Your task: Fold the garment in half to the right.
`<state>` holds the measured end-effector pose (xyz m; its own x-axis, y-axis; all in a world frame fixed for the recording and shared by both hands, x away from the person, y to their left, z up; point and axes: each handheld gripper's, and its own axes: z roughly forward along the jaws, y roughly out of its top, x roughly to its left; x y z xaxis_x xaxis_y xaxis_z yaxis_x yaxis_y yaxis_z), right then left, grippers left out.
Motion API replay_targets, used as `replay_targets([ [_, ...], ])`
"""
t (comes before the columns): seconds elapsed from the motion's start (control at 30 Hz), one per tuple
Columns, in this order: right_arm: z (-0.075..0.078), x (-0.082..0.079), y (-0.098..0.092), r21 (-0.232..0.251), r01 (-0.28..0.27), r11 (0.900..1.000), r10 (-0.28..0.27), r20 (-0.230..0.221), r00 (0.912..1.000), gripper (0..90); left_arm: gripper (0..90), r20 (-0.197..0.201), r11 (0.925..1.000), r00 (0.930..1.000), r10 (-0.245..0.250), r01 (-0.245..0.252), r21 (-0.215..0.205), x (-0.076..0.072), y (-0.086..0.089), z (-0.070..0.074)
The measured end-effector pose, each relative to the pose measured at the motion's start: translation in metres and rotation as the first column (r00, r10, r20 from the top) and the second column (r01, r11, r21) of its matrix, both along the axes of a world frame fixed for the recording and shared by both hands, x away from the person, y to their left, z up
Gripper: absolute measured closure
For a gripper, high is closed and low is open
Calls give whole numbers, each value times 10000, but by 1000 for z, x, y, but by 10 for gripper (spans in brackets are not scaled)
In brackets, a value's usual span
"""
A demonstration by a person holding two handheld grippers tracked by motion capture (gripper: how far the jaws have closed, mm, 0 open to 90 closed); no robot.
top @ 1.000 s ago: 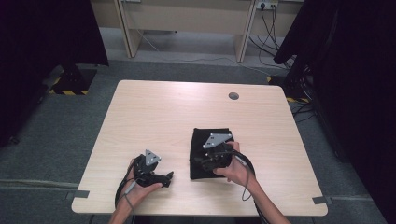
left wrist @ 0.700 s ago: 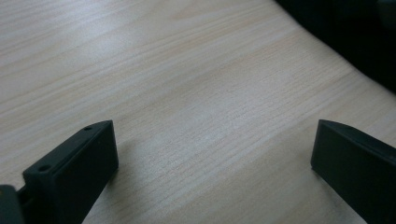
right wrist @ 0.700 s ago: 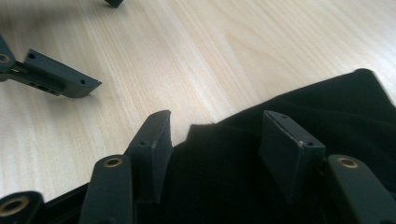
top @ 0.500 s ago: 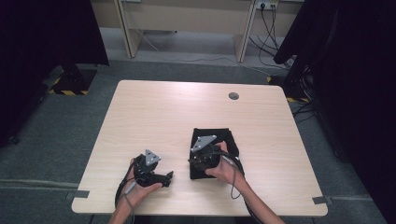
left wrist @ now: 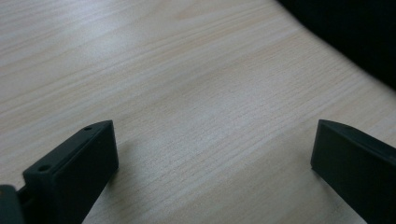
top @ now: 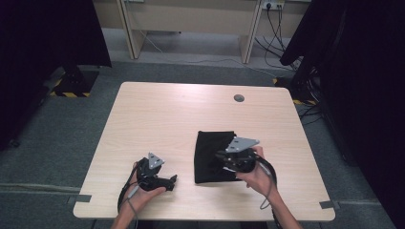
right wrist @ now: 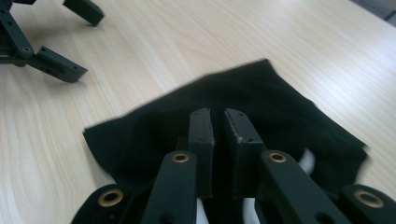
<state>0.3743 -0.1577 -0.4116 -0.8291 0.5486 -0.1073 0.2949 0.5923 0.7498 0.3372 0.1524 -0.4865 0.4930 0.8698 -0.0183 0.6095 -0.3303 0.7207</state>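
**Black cloth pinched near the front edge of the tabletop**

Black jaws of the right gripper (right wrist: 218,122) have just been closing, and in the right gripper view they now stand almost together with a fold of the black cloth (right wrist: 261,100) between their tips. A second ago, in the high view, this gripper sat over the middle of the cloth; now it sits at the cloth's right side, toward the front-right of the tabletop (top: 162,114). I judge that a grip has been taken and that a lift or a fold is the step in hand. The cloth (top: 210,152) lies mostly flat, right of centre and close to the front edge, its near side under the right hand (top: 255,174).

The left gripper (top: 168,181) rests near the front-left part of the tabletop with its jaws wide apart over bare wood, nothing between them; it has kept its place. A dark edge of the cloth shows at the upper right of the left gripper view.

Room to move is generous: the far half of the tabletop is bare but for a small round cable hole (top: 239,98) near the back edge. Between the cloth and the left gripper lies a strip of bare wood. The front edge is the close limit; a pull toward the person could drag the cloth over it.
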Motion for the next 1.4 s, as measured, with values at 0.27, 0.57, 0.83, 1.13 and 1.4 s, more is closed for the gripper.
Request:
replay_targets([
  [0.27,-2,-23,-51,70,822,9966,-822,49,9966,738,0,-1,10000,10000,18,-18,4,0,0,0],
  [0.57,13,-33,-72,629,1563,9857,-1581,250,9871,560,0,-2,10000,10000,24,-24,8,0,0,0],
  [0.83,10,-8,-47,503,1419,9886,-1396,-456,9892,527,0,-3,10000,10000,30,-30,9,0,0,0],
  [1.13,-10,19,-8,-416,1425,9889,-1461,-1026,9839,506,0,-2,10000,10000,34,-34,10,0,0,0],
  [1.4,-10,18,-20,-549,1073,9927,-1116,-807,9905,850,0,-5,10000,10000,48,-48,10,0,0,0],
])
